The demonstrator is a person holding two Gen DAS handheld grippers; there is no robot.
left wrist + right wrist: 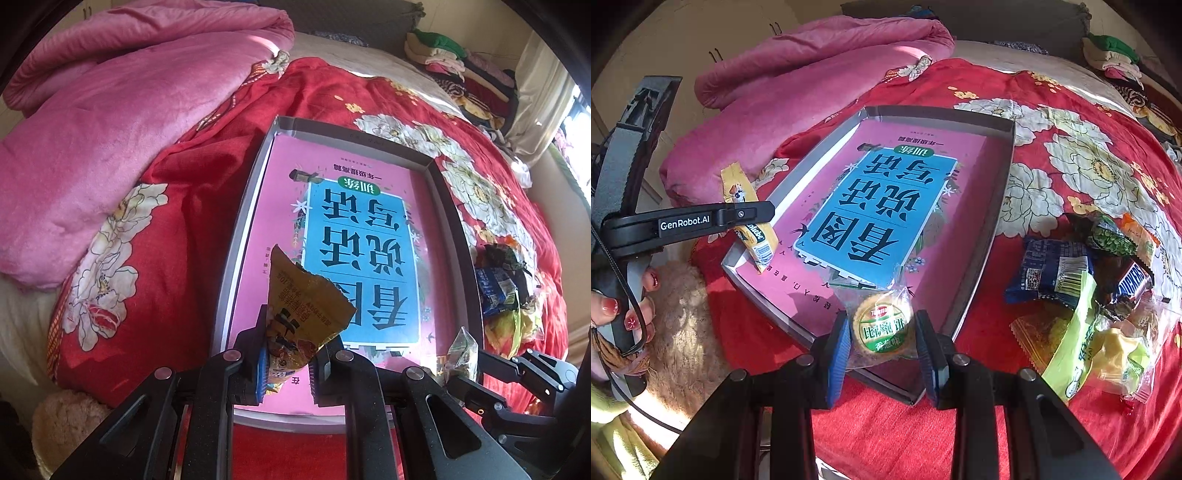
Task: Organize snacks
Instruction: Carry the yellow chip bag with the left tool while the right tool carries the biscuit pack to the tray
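Observation:
A shallow grey tray [236, 236] [1001, 206] lies on the red floral bedspread with a pink and blue book [362, 251] [879, 206] flat inside it. My left gripper [286, 363] is shut on a yellow snack packet [303, 310] and holds it over the tray's near left end; it also shows in the right wrist view [753, 225]. My right gripper [882, 341] is shut on a round biscuit in a clear wrapper [882, 328] over the tray's near edge; the wrapper shows in the left wrist view [460, 350].
A pile of loose snacks [1100, 295] [502, 291] lies on the bedspread right of the tray. A pink quilt [110, 147] is heaped at the left. Folded clothes [461, 70] are stacked at the far right. A beige fluffy item [683, 332] sits at the near left.

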